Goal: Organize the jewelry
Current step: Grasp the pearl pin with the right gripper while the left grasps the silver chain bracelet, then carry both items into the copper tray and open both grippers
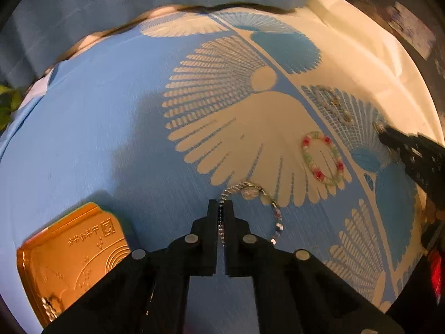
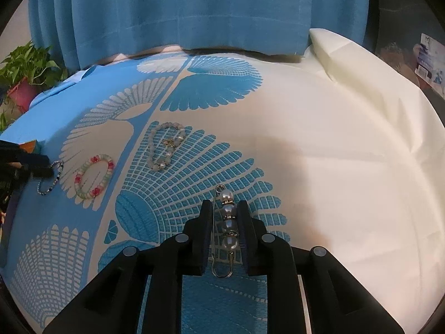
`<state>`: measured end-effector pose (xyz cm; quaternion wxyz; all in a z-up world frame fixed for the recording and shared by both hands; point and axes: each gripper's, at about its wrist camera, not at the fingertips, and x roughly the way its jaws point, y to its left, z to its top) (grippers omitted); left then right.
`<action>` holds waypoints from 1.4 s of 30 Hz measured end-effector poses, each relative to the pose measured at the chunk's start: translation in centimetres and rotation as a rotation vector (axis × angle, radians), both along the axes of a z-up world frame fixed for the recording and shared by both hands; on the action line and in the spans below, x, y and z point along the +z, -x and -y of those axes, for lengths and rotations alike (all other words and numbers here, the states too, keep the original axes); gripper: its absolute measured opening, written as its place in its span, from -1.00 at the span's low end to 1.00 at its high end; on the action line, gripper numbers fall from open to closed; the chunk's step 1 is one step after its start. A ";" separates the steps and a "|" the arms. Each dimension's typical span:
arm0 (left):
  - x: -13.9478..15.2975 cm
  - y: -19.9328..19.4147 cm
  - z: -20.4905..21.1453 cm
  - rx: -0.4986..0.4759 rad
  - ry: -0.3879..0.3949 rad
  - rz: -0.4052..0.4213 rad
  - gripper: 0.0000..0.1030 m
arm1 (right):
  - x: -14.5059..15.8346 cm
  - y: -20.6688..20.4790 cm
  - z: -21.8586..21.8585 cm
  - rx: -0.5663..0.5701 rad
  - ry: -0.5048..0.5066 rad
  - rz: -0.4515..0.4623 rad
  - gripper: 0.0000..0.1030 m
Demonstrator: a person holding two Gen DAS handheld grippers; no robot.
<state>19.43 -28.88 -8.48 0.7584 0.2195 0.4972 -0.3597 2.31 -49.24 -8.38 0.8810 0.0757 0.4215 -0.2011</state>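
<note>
a: gold tin (image 1: 69,264) sits low on the left of the left wrist view, cut off by the frame edge and partly behind the black gripper body, so its full outline can't be read. something silvery lies at its near corner, too small to name.

b: and the left gripper (image 1: 221,204)?

a: jaws together, pinched on a silver chain bracelet (image 1: 251,193). the chain runs up between the fingers and loops out to the right over the blue and cream patterned cloth (image 1: 97,125).

b: count the jewellery for me.

a: four pieces. one chain bracelet in that claw, one red, green and white beaded bracelet (image 2: 94,176) flat on the cloth just beside it, one pale bead bracelet (image 2: 165,146) with a small gold charm further out, and one pearl pin (image 2: 228,225).

b: where's the pin?

a: between the fingers of the right gripper (image 2: 224,208), lying on the cloth. four pearls on a silver safety-pin frame. the jaws stand a little apart, the wire side clear of the left finger; whether the right pad touches the pearls i can't tell.

b: anything else hard to make out?

a: a potted plant (image 2: 26,75) at the far left edge, half cropped, and blue curtains (image 2: 194,14) behind.
</note>
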 end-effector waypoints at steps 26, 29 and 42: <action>13.5 17.6 -12.3 -0.001 0.204 0.193 -0.98 | 11.1 11.3 -15.6 0.087 0.015 0.161 -0.78; 13.5 20.8 -15.2 0.016 0.202 0.185 -0.98 | 11.4 13.9 -19.2 0.112 0.000 0.159 -0.78; 11.4 29.9 -24.2 0.087 0.180 0.152 -0.98 | 10.6 19.6 -33.9 0.342 -0.021 0.106 -0.78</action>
